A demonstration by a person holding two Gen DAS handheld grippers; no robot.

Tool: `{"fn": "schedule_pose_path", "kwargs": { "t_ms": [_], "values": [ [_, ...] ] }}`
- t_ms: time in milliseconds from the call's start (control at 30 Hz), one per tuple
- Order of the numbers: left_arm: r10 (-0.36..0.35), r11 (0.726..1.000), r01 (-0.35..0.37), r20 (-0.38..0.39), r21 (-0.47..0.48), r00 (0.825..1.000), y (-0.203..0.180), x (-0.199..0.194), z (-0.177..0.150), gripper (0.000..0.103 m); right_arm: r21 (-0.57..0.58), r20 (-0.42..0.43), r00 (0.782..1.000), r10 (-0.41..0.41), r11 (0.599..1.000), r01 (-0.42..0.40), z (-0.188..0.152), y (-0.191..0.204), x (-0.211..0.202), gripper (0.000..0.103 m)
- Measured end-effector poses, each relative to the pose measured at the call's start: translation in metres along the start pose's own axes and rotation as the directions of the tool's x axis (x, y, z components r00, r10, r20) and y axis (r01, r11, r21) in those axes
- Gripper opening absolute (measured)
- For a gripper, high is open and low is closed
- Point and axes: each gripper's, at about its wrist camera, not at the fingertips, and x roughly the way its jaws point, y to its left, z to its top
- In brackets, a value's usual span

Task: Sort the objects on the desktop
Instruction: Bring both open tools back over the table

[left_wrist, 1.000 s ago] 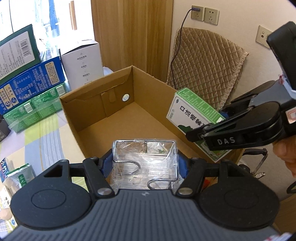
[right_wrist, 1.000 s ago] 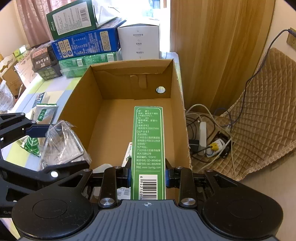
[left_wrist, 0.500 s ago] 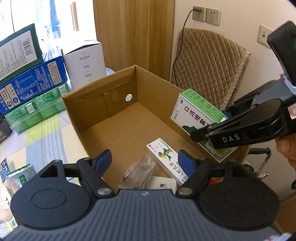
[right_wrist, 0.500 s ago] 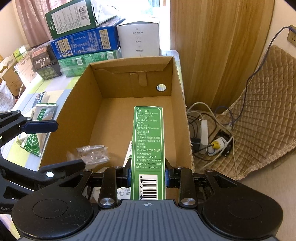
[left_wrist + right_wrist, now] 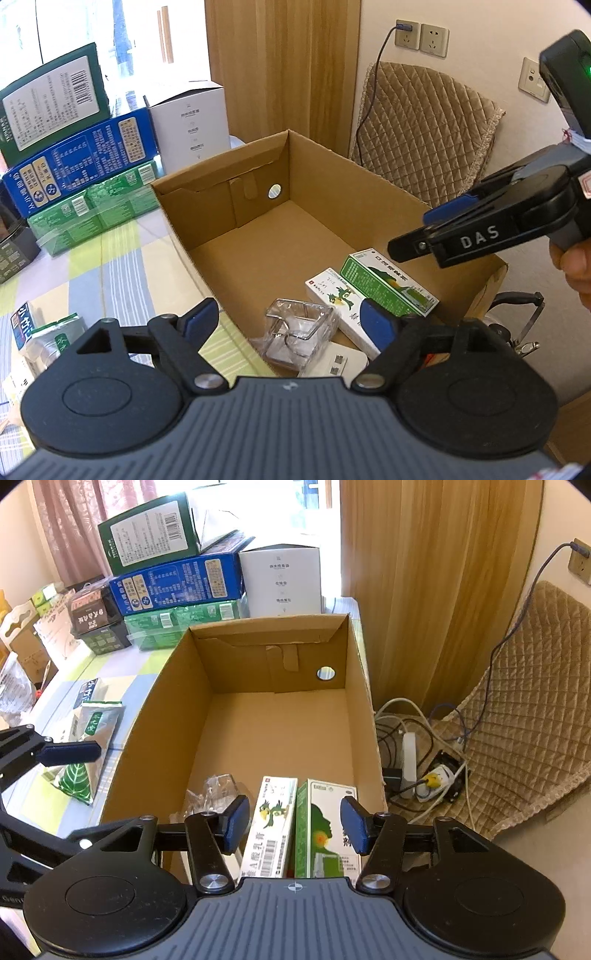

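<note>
Both drops are landing lower centre in the cardboard box (image 5: 177,709): clear case (image 5: 301,334) and green carton (image 5: 327,829). We're opening the left gripper (image 5: 291,319) and right gripper (image 5: 293,823) wide and empty, and probably grabbing the tabletop packets next.

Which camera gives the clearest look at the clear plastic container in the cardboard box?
The left wrist view: the clear plastic container lies nearly whole on the cardboard box floor. In the right wrist view only its crinkled top shows behind the tongs.

Clear plastic container (image 5: 301,334) and 2 medicine boxes (image 5: 388,282) inside cardboard box (image 5: 369,177)
</note>
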Motion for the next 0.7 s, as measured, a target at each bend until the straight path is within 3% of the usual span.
{"fn": "schedule_pose_path", "kwargs": {
  "t_ms": [100, 533, 700],
  "values": [
    [0.006, 1.0, -0.006, 0.007, -0.003, 1.0, 0.002, -0.009, -0.003, 0.085, -0.004, 0.004, 1.0, 0.0, 1.0, 0.0, -0.004, 0.004, -0.008, 0.055],
    [0.045, 0.999, -0.045, 0.036, -0.017, 0.998, 0.012, -0.061, -0.017, 0.098, -0.053, 0.048, 0.999, 0.005, 0.999, -0.002, -0.018, 0.044, -0.049, 0.085],
    [0.072, 0.997, -0.072, 0.034, -0.014, 0.997, 0.018, -0.081, -0.029, 0.101, -0.072, 0.063, 0.998, 0.01, 0.997, -0.005, -0.022, 0.061, -0.058, 0.091]
  ]
}}
